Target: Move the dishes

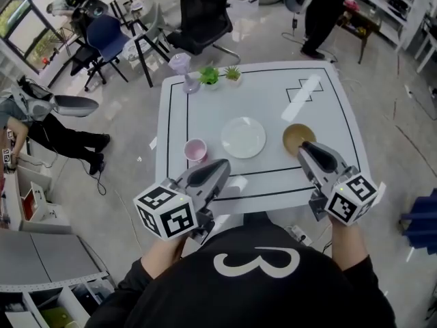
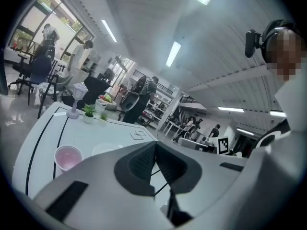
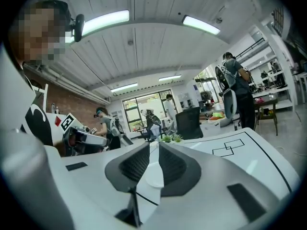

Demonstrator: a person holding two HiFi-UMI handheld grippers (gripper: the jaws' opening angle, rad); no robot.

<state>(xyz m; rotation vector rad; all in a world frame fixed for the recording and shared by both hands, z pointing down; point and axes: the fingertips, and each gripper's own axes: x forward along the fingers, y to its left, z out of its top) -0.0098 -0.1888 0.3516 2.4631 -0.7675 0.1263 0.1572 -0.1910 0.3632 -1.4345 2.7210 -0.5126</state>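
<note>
The left gripper is held over the near edge of the bench, toward its near left corner. In its own view its claw is clenched, pads meeting at the tips with nothing between them. The right gripper is held over the near edge toward the near right corner. Its claw is a narrow slit apart and grasps nothing; only the bench top shows through the gap.

Past the grippers three dishes lie in a row across the middle of the bench, all apart from each other. A pink cup stands upright nearest the left edge, just beyond the left gripper's tip. A white plate lies in the centre. A brown bowl sits toward the right edge, its near rim overlapped by the right gripper's tip in the head view; I cannot tell whether they touch.

At the far left corner stand a pale purple stemmed cup and two small potted plants, side by side along the far edge. Two overlapping square outlines are drawn near the far right corner.

Beyond the far edge stand a black chair and a blue chair.
</note>
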